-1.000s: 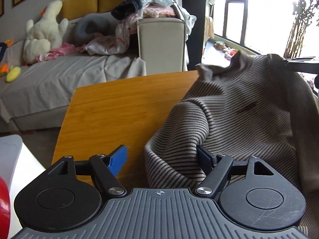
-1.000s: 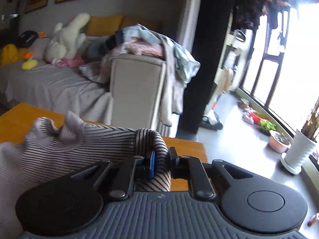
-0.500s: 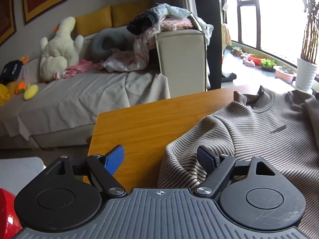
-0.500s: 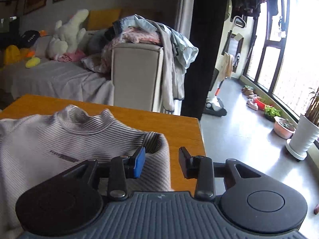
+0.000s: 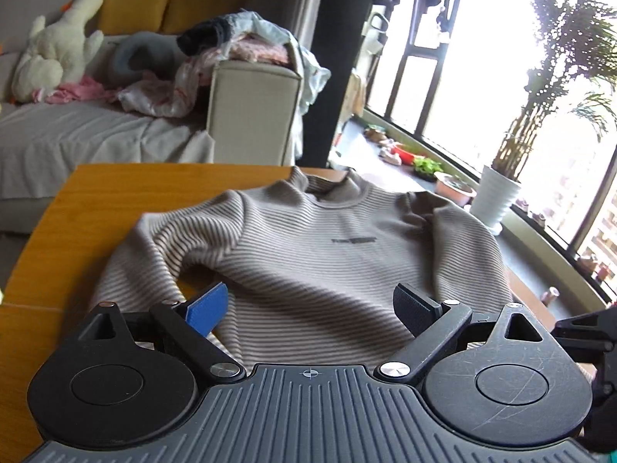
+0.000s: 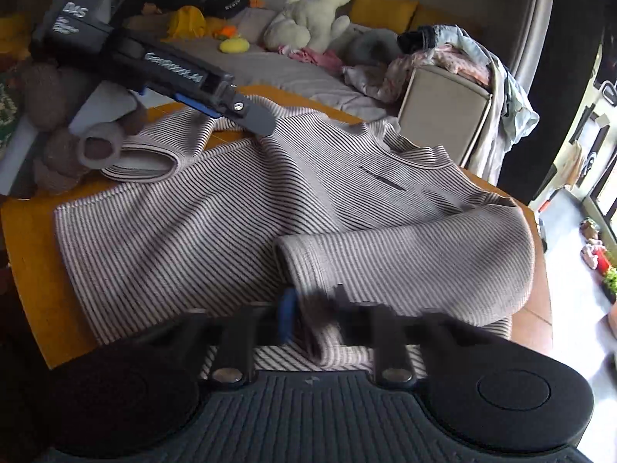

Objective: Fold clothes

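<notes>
Left gripper (image 5: 308, 305): we see its jaws spread wide and empty, blue pad on one side and black pad on the other, poised over the lower body of the striped sweater (image 5: 316, 254) without gripping it.

Right gripper (image 6: 310, 308): its fingers are motion-blurred, but we see them drawn close together with a fold of the sleeve (image 6: 405, 266) pinched between them, the cuff end lying just ahead of the blue pad.

The sweater lies front side up on the wooden bench (image 5: 115, 200), collar toward the far edge, a small dark label across the chest. In the right wrist view, the gripped sleeve is folded inward across the body, running from the shoulder at the bench's right edge toward the middle. The other sleeve (image 6: 154, 154) bends back at the far left, its open cuff lying on the bench; the left gripper hangs above that sleeve in this view.

Beyond the bench: a sofa (image 5: 88, 135) covered with a grey sheet, a white plush toy (image 5: 58, 61) against yellow cushions, and a pile of clothes (image 5: 250, 42) heaped on the sofa arm. To the right, tall windows, with a potted plant (image 5: 497, 193) in a white pot on the floor beside them.
</notes>
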`<state>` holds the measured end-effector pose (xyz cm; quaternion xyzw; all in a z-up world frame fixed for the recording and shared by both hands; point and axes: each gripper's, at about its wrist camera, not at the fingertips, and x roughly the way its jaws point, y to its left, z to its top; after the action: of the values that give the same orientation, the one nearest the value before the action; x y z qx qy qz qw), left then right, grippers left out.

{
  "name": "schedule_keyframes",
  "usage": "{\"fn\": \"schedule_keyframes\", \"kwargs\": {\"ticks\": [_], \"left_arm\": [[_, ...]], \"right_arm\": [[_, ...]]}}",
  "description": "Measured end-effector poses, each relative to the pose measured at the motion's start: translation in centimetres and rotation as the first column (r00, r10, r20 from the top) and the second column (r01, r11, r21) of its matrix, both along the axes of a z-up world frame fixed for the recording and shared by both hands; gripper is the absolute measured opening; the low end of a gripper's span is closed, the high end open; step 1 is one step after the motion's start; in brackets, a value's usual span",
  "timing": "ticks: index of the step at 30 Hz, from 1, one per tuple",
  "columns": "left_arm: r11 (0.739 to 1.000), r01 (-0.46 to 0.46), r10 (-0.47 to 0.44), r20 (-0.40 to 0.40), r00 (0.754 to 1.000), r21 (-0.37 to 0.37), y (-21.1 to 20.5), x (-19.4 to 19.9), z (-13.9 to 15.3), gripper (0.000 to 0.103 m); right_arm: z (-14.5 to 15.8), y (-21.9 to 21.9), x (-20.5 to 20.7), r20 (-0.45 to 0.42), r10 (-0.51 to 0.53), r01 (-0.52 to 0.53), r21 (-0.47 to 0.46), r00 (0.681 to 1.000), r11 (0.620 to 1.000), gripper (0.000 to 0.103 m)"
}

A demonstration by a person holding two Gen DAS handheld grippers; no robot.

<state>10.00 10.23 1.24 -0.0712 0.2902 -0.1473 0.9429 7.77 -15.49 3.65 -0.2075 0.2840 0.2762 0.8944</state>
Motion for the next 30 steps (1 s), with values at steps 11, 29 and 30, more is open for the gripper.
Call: {"fn": "schedule_keyframes", "kwargs": {"ticks": [11, 29, 30], "left_arm": [[0.999, 0.013, -0.011, 0.033, 0.999, -0.043, 2.4, -0.8, -0.7, 0.101], [0.98, -0.031, 0.028, -0.022, 0.999, -0.197, 5.3, 0.3, -3.0, 0.103], [0.979, -0.032, 0.027, -0.025, 0.999, -0.203, 5.4, 0.3, -3.1, 0.103]], "right_arm": [[18.2, -17.2, 8.6, 0.209, -0.578, 0.471, 0.399, 0.789, 0.787, 0.002], [13.8, -4.8, 14.1, 0.165, -0.322, 0.28, 0.235, 0.932, 0.931, 0.005], [12.6, -5.4, 13.9, 0.151, -0.341, 0.308, 0.205, 0.928, 0.929, 0.009]]}}
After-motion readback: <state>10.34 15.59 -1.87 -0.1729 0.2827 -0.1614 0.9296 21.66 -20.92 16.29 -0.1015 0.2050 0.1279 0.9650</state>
